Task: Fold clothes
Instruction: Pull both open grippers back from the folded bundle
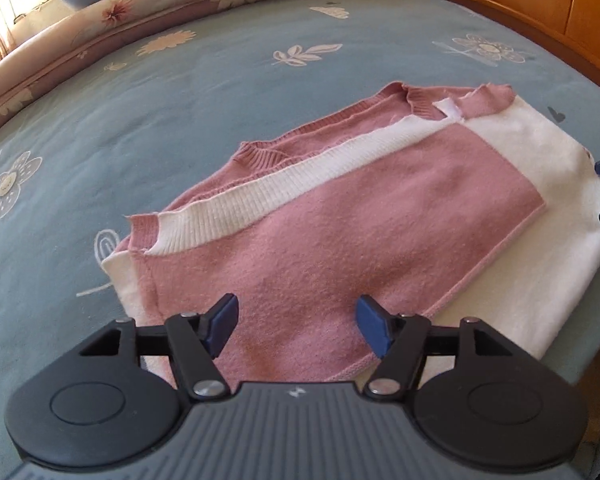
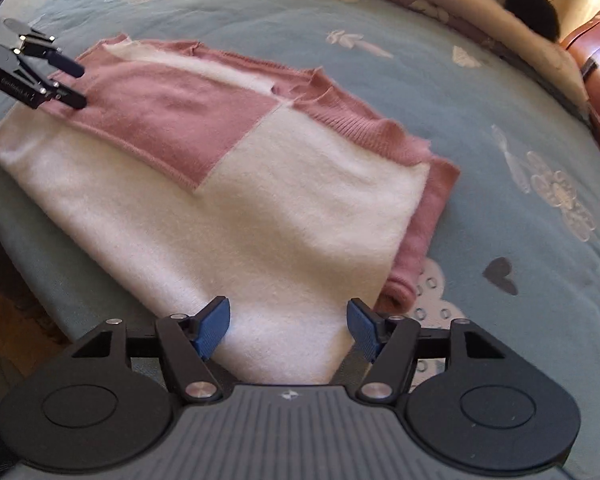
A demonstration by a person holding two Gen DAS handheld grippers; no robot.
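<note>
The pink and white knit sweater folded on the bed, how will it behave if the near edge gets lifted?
The pink and white knit sweater will probably droop limply: it lies soft and flat. Its stacked layers may slide apart, since the edges already sit staggered. The fuzzy knit likely grips rather than slips.
</note>
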